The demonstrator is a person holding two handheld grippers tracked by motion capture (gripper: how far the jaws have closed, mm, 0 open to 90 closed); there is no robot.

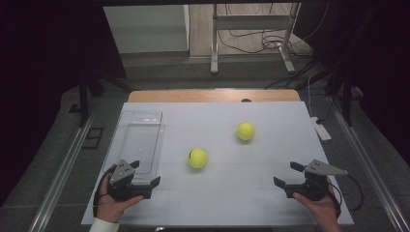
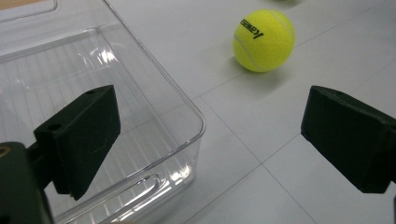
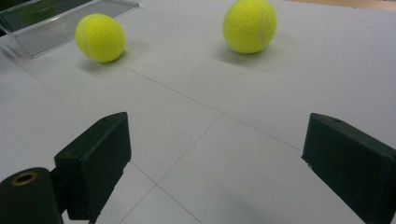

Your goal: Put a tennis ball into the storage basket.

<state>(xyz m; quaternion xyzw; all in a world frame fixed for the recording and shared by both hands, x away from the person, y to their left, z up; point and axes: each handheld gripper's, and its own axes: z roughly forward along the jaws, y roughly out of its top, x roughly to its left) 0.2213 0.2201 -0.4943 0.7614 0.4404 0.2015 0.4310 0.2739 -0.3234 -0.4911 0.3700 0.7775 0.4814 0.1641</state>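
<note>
Two tennis balls lie on the bench (image 1: 270, 203): we find the near ball (image 1: 197, 158) closer to our left gripper (image 1: 143, 175), beside the clear bin (image 1: 140, 140), the far ball (image 1: 245, 131) beyond the right gripper (image 1: 289, 174), both grippers open and empty.

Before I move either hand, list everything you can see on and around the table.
tennis balls: two, yellow; near ball mid-table beside the bin, far ball further back and right
plastic bin: one, clear, empty, left side of the table
table: one, pale grey gridded top, wooden far edge
metal stand: one, grey, on the floor beyond the table, cables around it
left gripper: black jaws open, at the bin's near corner
right gripper: black jaws open, over bare table
hands: two, at the near edge
</note>
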